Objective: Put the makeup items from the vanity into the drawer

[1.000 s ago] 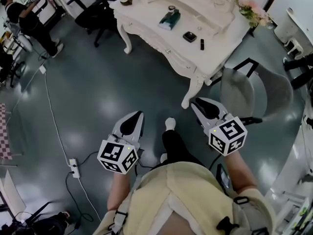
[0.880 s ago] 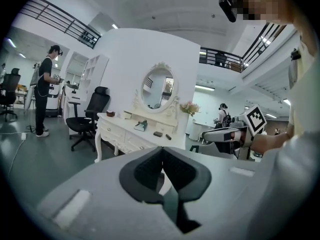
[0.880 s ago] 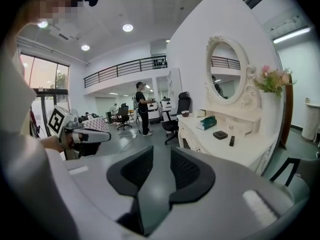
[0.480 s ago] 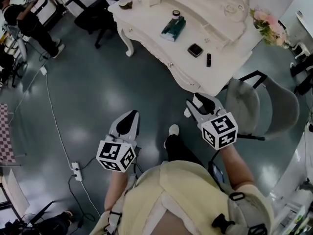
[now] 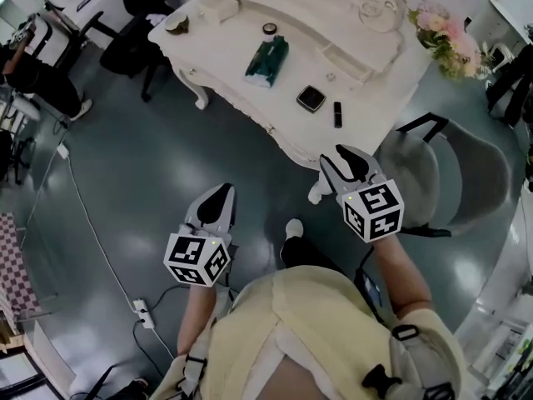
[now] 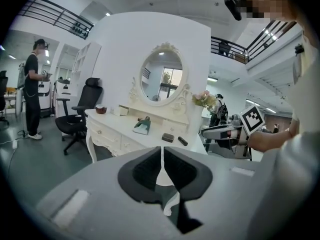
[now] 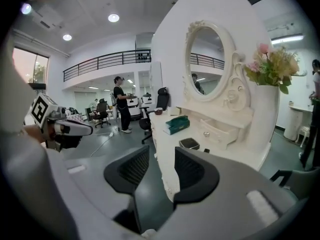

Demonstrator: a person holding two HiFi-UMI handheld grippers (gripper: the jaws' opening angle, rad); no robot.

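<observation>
On the white vanity (image 5: 250, 98) lie a green box (image 5: 266, 59), a black compact (image 5: 311, 98), a black lipstick (image 5: 337, 113) and a small round jar (image 5: 269, 29). My right gripper (image 5: 346, 163) hovers off the vanity's front edge, short of the items. Its jaws have just been opening and stand open with nothing between them (image 7: 161, 156). My left gripper (image 5: 218, 202) hangs over the floor, further from the vanity, shut and empty (image 6: 162, 151). The green box (image 7: 176, 124) and compact (image 7: 189, 143) show ahead in the right gripper view.
A grey chair (image 5: 433, 173) stands right of my right gripper. Pink flowers (image 5: 441, 27) sit at the vanity's right end, a bowl (image 5: 176, 23) and white box (image 5: 218, 7) at its left. A black office chair (image 6: 80, 111) and a person (image 6: 32, 101) are further left.
Both grippers have moved forward toward the vanity, which now sits nearer in the head view. The right gripper's jaws stand wider apart than before.
</observation>
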